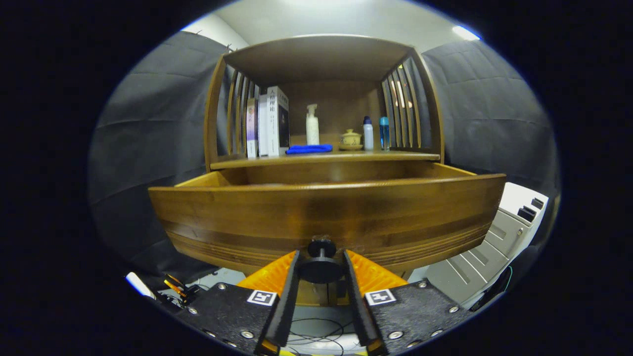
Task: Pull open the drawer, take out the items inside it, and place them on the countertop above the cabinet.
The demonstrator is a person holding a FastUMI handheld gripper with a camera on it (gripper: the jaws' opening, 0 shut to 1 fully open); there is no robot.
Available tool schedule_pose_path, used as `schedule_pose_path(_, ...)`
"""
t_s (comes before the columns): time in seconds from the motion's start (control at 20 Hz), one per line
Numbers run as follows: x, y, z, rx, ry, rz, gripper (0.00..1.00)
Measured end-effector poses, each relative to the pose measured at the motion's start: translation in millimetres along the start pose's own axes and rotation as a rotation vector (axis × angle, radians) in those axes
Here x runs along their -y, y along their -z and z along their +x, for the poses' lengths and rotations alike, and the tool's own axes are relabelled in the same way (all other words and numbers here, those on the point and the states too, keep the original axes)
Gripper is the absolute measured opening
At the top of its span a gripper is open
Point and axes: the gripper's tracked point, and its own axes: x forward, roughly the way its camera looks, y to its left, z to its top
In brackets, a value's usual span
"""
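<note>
The wooden drawer (326,210) stands pulled out toward me from the cabinet, its front panel wide across the view. A dark round knob (321,262) sits low in the middle of that panel. My gripper (321,261) is shut on the knob, one finger on each side of it. The drawer's inside is hidden behind its front panel. Just above the drawer lies the countertop (395,156), carrying books (269,122), a folded blue cloth (309,149), a white pump bottle (312,125), a small lidded pot (350,140) and two small bottles (376,133).
A slatted wooden shelf frame with a top board (316,54) rises around the countertop. A grey metal cabinet (499,237) stands low on the right, beside the drawer. Cables (316,329) lie on the floor below my fingers.
</note>
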Motion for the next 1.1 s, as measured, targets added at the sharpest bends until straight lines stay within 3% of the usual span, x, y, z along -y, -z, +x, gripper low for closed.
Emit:
schedule_pose_path(0.3, -13, -73, -22, 0.130, -0.037, 0.021, 0.95)
schedule_pose_path(0.75, 6, -159, 1, 0.152, 0.050, 0.066, 0.95)
schedule_pose_path(0.9, 9, -165, 22, 0.107, 0.079, 0.079, 0.95)
schedule_pose_path(1.1, -8, -151, 46, 0.018, 0.044, 0.112, 0.95)
